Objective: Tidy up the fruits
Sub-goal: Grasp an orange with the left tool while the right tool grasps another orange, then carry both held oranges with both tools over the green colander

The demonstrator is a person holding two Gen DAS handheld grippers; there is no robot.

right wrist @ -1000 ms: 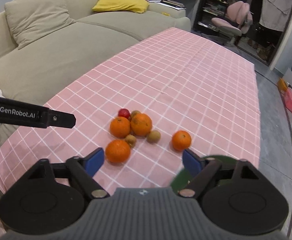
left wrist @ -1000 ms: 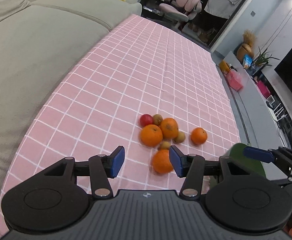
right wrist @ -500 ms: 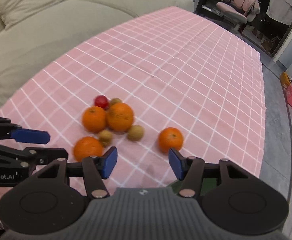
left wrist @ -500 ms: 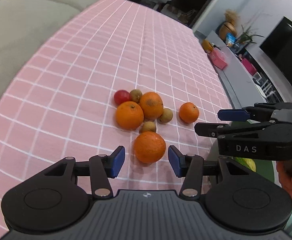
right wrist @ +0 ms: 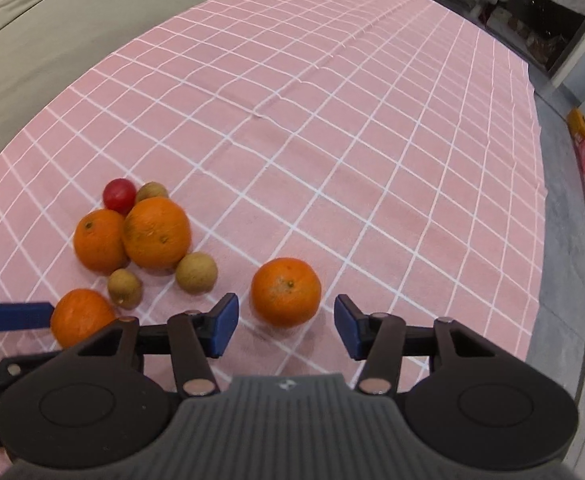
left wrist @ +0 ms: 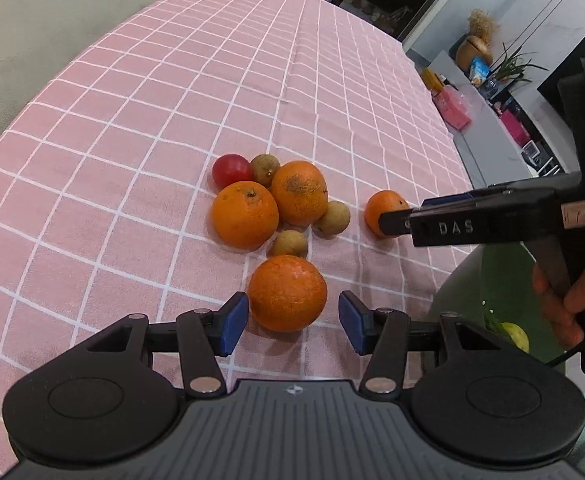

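Oranges were the immediate targets. The nearest orange (left wrist: 287,293) lay on the pink checked tablecloth (left wrist: 132,120), just in front of the fruit cluster, between the spread blue pads of the left gripper (left wrist: 293,322), with a gap showing on each side. The lone orange (right wrist: 285,291) lay to the right of the cluster, apart from it, framed by the wide-open right gripper (right wrist: 285,327); no contact was visible there either.

Judged handling: round, firm, moderately heavy, with pebbled rind giving fair friction. Each would likely roll if nudged from one side, so the pads should meet the widest part squarely and close with moderate force, to avoid bruising.

Cluster, outward: two larger oranges (left wrist: 245,213) (left wrist: 299,192) touched each other. Three small brown fruits sat against them, one (left wrist: 289,243) just behind the nearest orange, one (left wrist: 333,218) on the cluster's right, one (left wrist: 265,169) at its far side beside a small red fruit (left wrist: 232,169). The brown fruit behind the nearest orange could be knocked by a deep reach.

A dark green container (left wrist: 504,280) holding a yellow-green fruit (left wrist: 514,336) sat off the cluster's right, partly hidden. A sofa (right wrist: 72,20) lay beyond the cloth.
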